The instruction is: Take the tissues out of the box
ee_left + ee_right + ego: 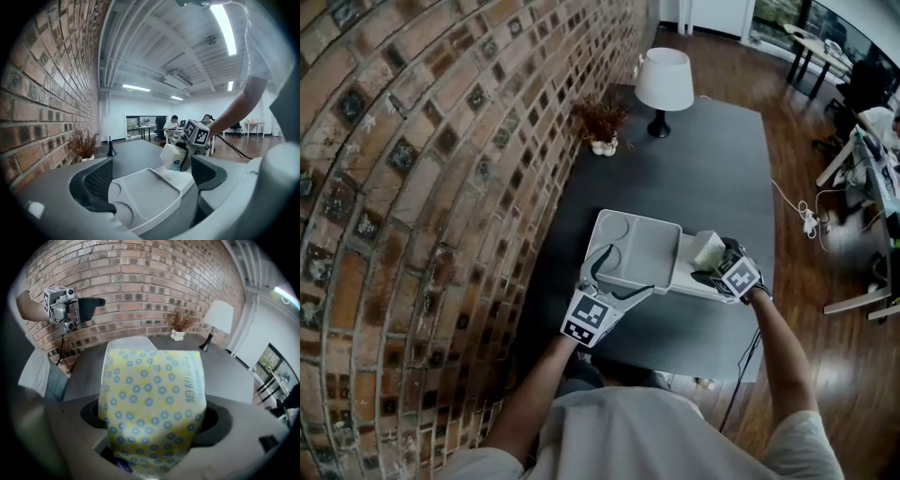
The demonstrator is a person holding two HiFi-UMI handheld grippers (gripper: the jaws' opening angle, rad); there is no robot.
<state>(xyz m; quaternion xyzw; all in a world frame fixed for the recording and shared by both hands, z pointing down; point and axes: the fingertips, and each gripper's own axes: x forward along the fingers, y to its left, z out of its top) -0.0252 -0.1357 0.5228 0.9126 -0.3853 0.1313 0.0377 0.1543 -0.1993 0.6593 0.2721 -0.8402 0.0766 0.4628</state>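
Note:
A light grey box stands at the near edge of the table, its lid [639,246] swung open to the left of the base [694,279]. My left gripper [617,279] straddles the lid's near corner. In the left gripper view the lid [145,187] lies between the jaws with a gap at the right pad, so that gripper [152,176] is open. My right gripper [714,264] is shut on a yellow tissue pack with blue dots [152,394], held upright over the base. The same pack [709,249] shows in the left gripper view [174,156] too.
The dark grey table [703,169] runs along a brick wall [412,187]. A white lamp [665,82] and a dried plant in a small pot [602,122] stand at its far end. Cables [806,217] lie on the wooden floor to the right, near other desks.

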